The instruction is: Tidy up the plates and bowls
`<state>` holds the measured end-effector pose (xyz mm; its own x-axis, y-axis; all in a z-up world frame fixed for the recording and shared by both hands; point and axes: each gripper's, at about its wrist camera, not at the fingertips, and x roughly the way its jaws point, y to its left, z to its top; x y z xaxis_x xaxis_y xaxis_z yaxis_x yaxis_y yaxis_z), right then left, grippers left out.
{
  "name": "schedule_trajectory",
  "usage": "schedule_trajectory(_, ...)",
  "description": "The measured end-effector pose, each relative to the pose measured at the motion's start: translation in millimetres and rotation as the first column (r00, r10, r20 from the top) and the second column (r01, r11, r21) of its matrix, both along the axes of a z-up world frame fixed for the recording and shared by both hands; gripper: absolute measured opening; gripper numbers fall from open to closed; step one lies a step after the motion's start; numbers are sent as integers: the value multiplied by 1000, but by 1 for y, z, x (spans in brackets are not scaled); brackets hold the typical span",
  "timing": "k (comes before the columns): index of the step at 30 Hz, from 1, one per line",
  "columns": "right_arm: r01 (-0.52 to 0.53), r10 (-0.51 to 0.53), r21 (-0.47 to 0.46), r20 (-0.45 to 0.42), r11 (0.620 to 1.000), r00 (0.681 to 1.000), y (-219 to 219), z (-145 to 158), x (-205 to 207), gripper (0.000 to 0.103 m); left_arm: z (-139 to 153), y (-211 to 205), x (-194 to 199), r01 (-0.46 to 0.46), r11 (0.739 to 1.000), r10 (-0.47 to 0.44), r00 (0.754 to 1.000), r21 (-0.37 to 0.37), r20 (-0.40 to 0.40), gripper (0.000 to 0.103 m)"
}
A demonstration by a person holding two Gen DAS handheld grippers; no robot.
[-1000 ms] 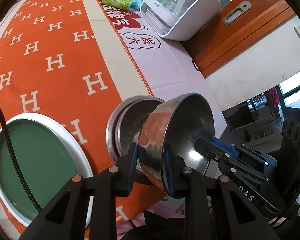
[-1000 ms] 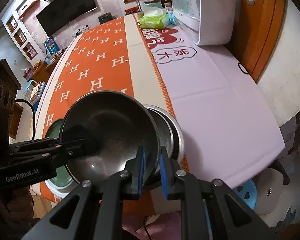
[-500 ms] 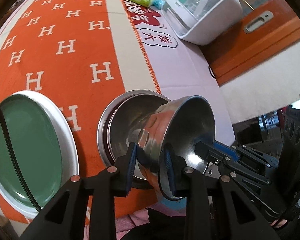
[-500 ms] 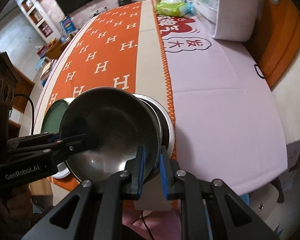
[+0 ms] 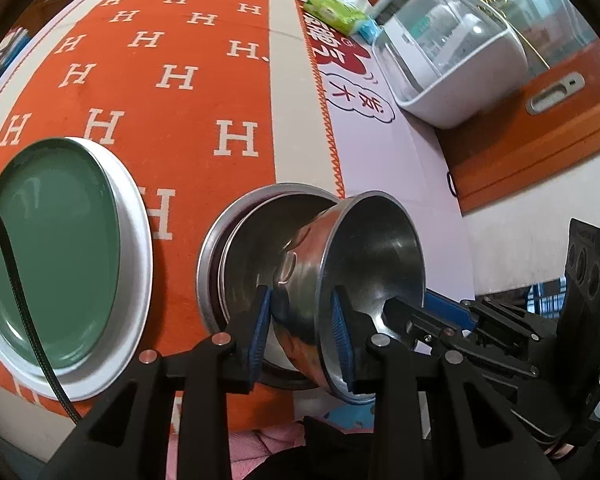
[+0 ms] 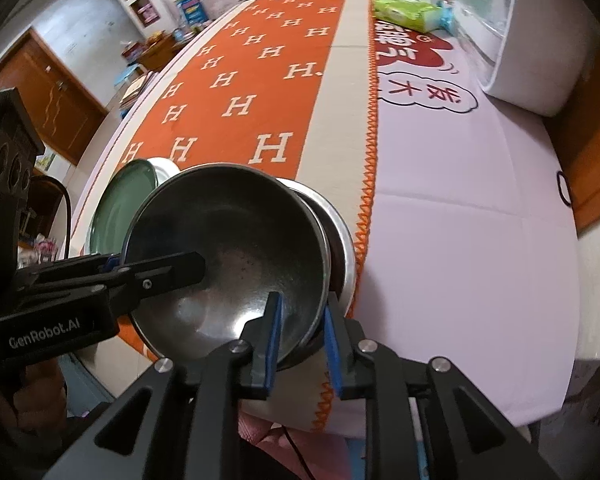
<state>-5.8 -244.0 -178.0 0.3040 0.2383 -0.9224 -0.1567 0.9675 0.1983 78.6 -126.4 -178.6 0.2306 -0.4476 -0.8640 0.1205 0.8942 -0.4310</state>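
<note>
In the left wrist view, far to the left of the jaws, a green plate [image 5: 52,248] lies inside a wider white plate [image 5: 134,240] on the orange tablecloth with white H letters [image 5: 172,92], and a black cable [image 5: 20,292] crosses over both of them. Straight ahead of the left gripper [image 5: 300,320] a stack of shallow steel bowls [image 5: 236,248] sits near the table edge, and nothing lies in it. A smaller steel bowl [image 5: 376,252] is tilted on its side above this stack, its open mouth turned to the right. The jaws of the left gripper stand one on each side of its wall, the left one by the outside and the right one inside the rim; they are apart, and I cannot tell if they press the wall. To the right of the jaws the right gripper [image 5: 404,312] comes in from the other side, one finger inside the bowl. Beyond, on the pale cloth [image 5: 400,168], stand a white appliance with a clear cover [image 5: 448,60] and a green pack of wipes [image 5: 332,12]. In the right wrist view the left gripper [image 6: 160,268] enters from the left, and the right gripper [image 6: 300,328] holds its jaws astride the near rim of the steel bowl [image 6: 236,240], with a visible gap to the wall, so the grip is unclear. The bowl is empty.
</note>
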Motion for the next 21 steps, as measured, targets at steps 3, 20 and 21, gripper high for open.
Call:
schedule_trajectory(3,-35,35,1,4,999,999,-4,0,0,22,-1,-1,-3,-36,999,36,999,0,7,28)
schedule_trajectory(20,-97,98,111,-3,989,995,-22,-5,10,46,4,21,-23,-209,978,208,976,17,70,44)
schedule_trajectory(21,-98,99,116,-5,988,995,-22,-6,11,48,5,22,-24,-216,976,214,974,25,73,44)
